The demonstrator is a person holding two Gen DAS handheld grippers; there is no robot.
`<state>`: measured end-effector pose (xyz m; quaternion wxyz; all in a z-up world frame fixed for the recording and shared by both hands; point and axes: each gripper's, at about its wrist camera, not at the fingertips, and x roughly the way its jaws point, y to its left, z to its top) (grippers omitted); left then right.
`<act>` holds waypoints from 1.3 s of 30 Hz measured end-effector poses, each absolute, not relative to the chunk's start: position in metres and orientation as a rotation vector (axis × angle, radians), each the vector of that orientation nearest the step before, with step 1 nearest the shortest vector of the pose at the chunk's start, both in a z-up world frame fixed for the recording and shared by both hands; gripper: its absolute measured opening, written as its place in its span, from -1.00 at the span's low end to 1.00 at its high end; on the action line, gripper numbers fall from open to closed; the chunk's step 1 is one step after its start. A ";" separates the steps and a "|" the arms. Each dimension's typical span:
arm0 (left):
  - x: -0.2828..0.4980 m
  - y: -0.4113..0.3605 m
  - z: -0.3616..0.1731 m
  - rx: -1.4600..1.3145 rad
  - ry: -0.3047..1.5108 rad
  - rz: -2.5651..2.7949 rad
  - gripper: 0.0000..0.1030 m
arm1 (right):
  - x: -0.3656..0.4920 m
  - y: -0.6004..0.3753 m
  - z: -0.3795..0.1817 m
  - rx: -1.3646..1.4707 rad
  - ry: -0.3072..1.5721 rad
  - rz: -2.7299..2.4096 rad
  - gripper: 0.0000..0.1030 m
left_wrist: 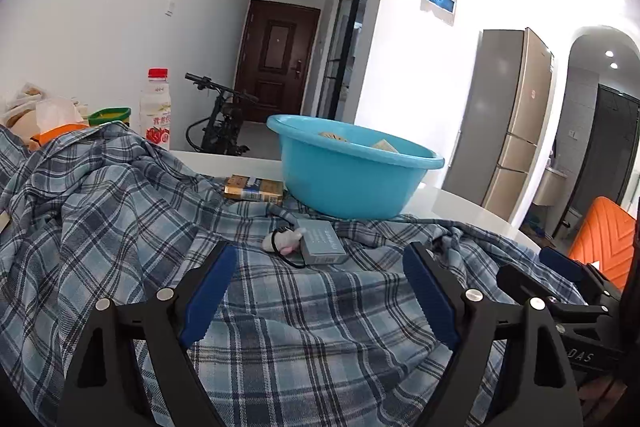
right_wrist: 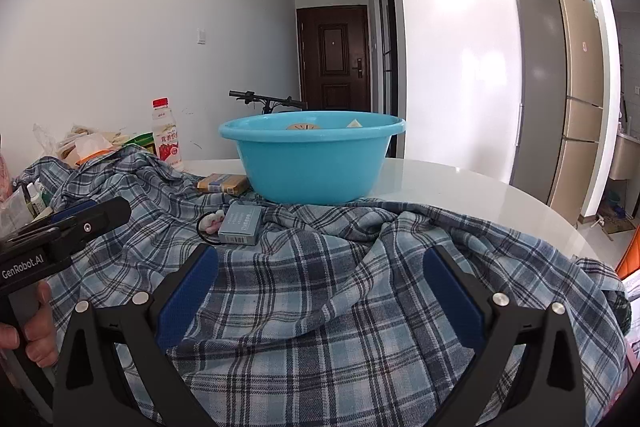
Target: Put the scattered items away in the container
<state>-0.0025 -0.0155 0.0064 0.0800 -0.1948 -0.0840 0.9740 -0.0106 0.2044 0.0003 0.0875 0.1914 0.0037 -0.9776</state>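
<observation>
A blue plastic basin (left_wrist: 352,183) (right_wrist: 312,167) stands on the white table with a few items inside. In front of it a crumpled blue plaid shirt (left_wrist: 280,307) (right_wrist: 320,287) covers the table. On the shirt lie a grey box (left_wrist: 324,241) (right_wrist: 240,225) and a small white plush with a black loop (left_wrist: 282,241) (right_wrist: 212,221). A gold and blue box (left_wrist: 254,189) (right_wrist: 222,183) lies left of the basin. My left gripper (left_wrist: 320,267) stands open above the shirt, nothing between its pads. My right gripper (right_wrist: 320,267) is open too, empty, over the shirt.
A red-capped drink bottle (left_wrist: 155,109) (right_wrist: 166,135), a green-lidded jar (left_wrist: 110,115) and bags of clutter stand at the table's far left. A hand (right_wrist: 36,323) holds the left gripper's handle. An orange chair (left_wrist: 604,239) is at the right; a fridge (right_wrist: 560,99) stands behind.
</observation>
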 end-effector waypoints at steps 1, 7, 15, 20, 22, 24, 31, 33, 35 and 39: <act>-0.003 -0.015 0.004 -0.566 -0.248 2.934 0.69 | -0.010 0.204 0.001 0.551 0.020 -2.917 0.97; -0.006 -0.013 -0.002 -0.516 -0.183 3.000 0.70 | -0.006 0.197 0.002 0.440 0.085 -2.942 0.98; 0.004 -0.005 0.001 -0.442 -0.120 3.037 0.99 | -0.012 0.200 -0.001 0.438 0.049 -2.932 0.98; 0.009 0.016 0.001 -0.432 0.042 3.027 0.99 | -0.012 0.203 -0.001 0.428 0.028 -2.956 0.98; 0.006 0.012 -0.001 -0.450 0.010 3.014 0.99 | -0.015 0.205 -0.002 0.452 0.013 -2.960 0.99; 0.004 0.007 -0.002 -0.463 -0.029 3.040 0.99 | -0.015 0.205 -0.001 0.452 0.014 -2.971 0.99; 0.005 0.009 -0.002 -0.451 -0.002 3.067 0.99 | -0.015 0.205 -0.002 0.454 0.027 -2.969 0.99; 0.004 0.007 -0.002 -0.454 -0.010 3.083 1.00 | -0.015 0.205 -0.001 0.453 0.026 -2.967 0.99; 0.004 0.006 -0.002 -0.453 -0.013 3.092 1.00 | -0.015 0.205 -0.001 0.453 0.027 -2.966 0.99; 0.004 0.006 -0.002 -0.454 -0.017 3.091 1.00 | -0.015 0.205 -0.001 0.454 0.028 -2.966 0.99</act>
